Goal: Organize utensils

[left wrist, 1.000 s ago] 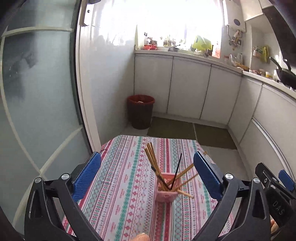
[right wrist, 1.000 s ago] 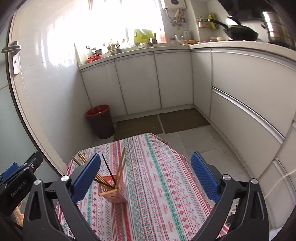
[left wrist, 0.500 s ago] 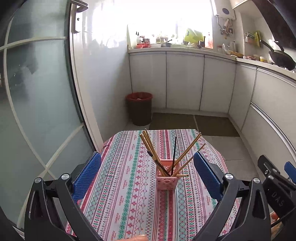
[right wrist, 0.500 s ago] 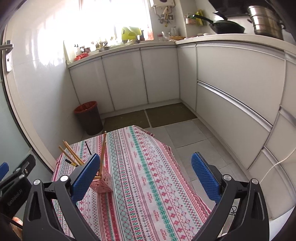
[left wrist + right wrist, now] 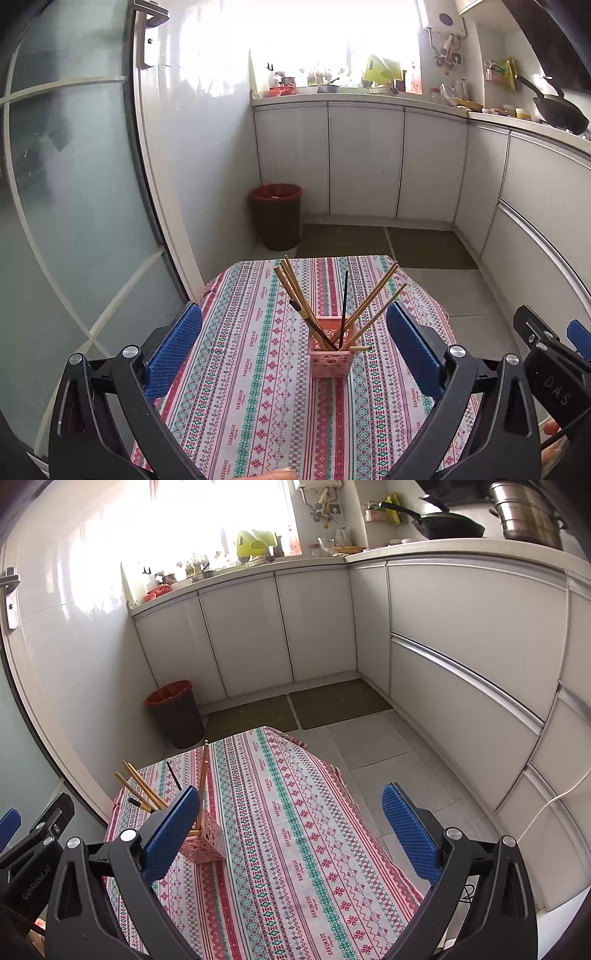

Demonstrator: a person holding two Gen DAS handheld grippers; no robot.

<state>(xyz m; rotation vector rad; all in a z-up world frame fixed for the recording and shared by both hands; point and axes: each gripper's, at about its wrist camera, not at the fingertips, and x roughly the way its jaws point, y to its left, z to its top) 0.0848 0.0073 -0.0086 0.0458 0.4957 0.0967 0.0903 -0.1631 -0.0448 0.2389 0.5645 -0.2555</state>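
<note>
A pink lattice holder (image 5: pixel 330 357) stands upright on the patterned tablecloth (image 5: pixel 258 387), filled with several wooden chopsticks (image 5: pixel 295 291) and a black one (image 5: pixel 344 299). My left gripper (image 5: pixel 293 347) is open and empty, raised above the table with the holder between and beyond its blue pads. In the right wrist view the holder (image 5: pixel 205 843) sits at the left, partly behind the left blue pad (image 5: pixel 170 834). My right gripper (image 5: pixel 291 830) is open and empty above the cloth (image 5: pixel 295 830).
A red-lined bin (image 5: pixel 276 216) stands on the floor beyond the table, by white cabinets (image 5: pixel 365 158). A glass door (image 5: pixel 74 184) is on the left. Floor mats (image 5: pixel 295 709) lie past the table. The other gripper's body (image 5: pixel 554 373) shows at the right edge.
Both grippers have lifted and drawn back from the holder, so the table looks smaller and farther away. The holder and chopsticks have stayed in place.
</note>
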